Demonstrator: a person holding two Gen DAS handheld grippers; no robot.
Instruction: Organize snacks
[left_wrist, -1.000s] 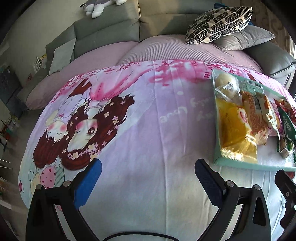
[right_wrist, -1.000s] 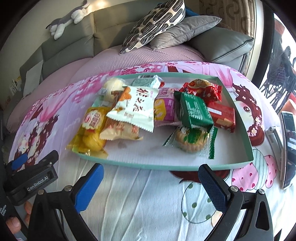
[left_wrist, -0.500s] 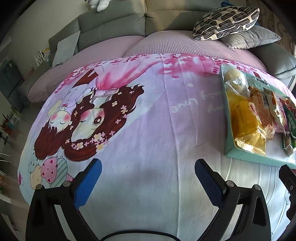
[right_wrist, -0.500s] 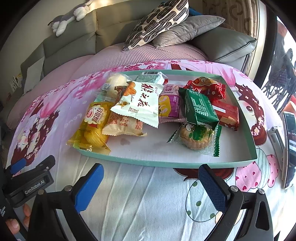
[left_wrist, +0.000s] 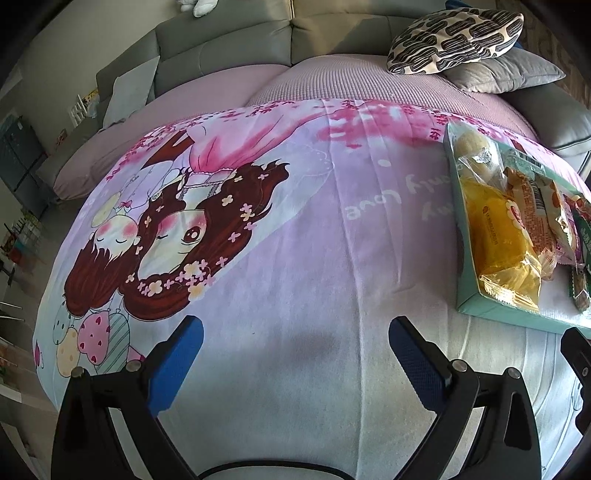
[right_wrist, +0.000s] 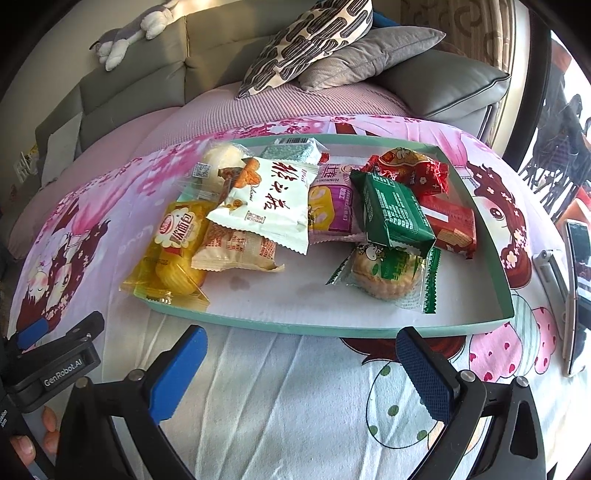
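Straight ahead of the wide-open, empty right gripper (right_wrist: 299, 363), just beyond: teal tray (right_wrist: 369, 326) of snack packets (right_wrist: 266, 203), long axis left-right; well right of the equally open left gripper (left_wrist: 295, 354).

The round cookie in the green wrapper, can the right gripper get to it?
Probably yes. The right gripper is open and empty just outside the tray, and the round cookie lies alone near that low front rim, nothing on top.
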